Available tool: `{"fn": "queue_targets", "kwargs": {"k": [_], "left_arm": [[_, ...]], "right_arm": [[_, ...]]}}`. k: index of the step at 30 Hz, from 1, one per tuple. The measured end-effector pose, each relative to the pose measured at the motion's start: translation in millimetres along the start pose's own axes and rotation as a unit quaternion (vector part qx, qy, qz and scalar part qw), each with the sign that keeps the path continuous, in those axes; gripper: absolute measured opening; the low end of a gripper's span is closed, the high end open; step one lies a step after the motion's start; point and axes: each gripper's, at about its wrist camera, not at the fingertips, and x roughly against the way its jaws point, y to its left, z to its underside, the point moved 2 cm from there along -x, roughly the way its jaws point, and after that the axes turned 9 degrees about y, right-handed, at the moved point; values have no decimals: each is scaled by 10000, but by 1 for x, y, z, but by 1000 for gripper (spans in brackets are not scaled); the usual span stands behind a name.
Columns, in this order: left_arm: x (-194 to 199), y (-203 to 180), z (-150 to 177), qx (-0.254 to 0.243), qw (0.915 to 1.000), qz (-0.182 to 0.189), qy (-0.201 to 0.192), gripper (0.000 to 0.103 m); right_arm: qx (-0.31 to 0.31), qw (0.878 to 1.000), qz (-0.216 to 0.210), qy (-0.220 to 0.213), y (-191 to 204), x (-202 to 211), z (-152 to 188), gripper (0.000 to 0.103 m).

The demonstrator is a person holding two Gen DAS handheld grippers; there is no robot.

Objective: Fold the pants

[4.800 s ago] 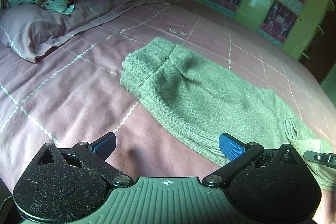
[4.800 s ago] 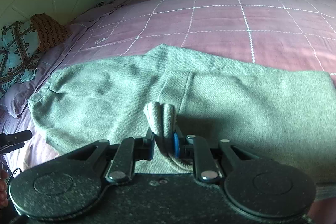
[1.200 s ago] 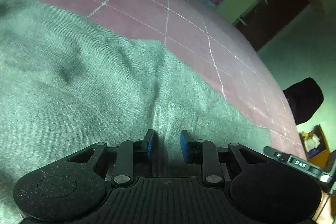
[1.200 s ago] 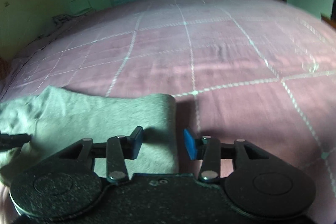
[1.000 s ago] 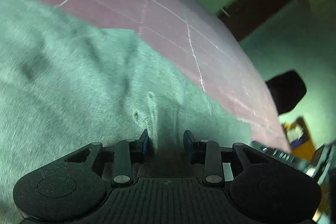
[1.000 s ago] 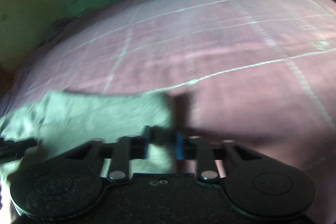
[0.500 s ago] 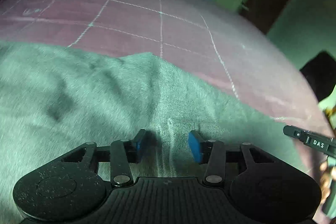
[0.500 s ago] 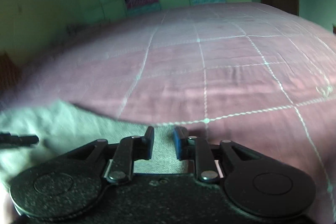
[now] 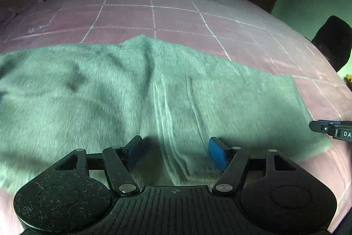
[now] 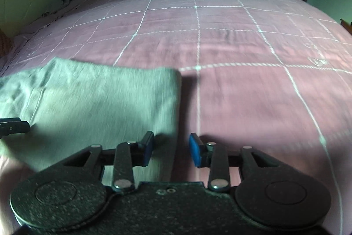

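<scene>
Your left gripper point(image 9: 176, 150) and right gripper point(image 10: 169, 147): both jaws now open, grey pants point(image 9: 132, 89) released flat at 12 o'clock; fold laid.

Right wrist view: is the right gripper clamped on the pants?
No, the right gripper is open, its fingers apart over the edge of the pants.
</scene>
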Motion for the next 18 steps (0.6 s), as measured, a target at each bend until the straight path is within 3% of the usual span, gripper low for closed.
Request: {"fn": "queue_targets", "kwargs": {"k": [2,4,6,9,10,13,16,18], "left_arm": [[12,1,7,107,9999,21,-95,68],[30,6,8,367,9984,288,-318,68],[41,6,9,475,9971,332,-493,68],[26,7,20,608,9978,270,-73,68],[18,7,25,538,9982,251,-11,68],[19,3,26,431,9989,195,-48,70],[31,4,24,477,9985,148,-239,70],[22,8,28,472,9988,135,-67,71]], "right_arm": [[-48,10000,13,-31,1,8,15,39],[-12,10000,50,-74,2,17,22,39],[-111,9992,-3,-380,1,37,21,39],[-144,9965,-72,-816,4,55,21,40],[-99,9969,-83,-778,6,53,22,41],[-30,10000,-10,56,7,17,28,42],[-240,9994,-57,-224,5,32,25,43],[-187,9983,-135,-544,7,42,26,43]]}}
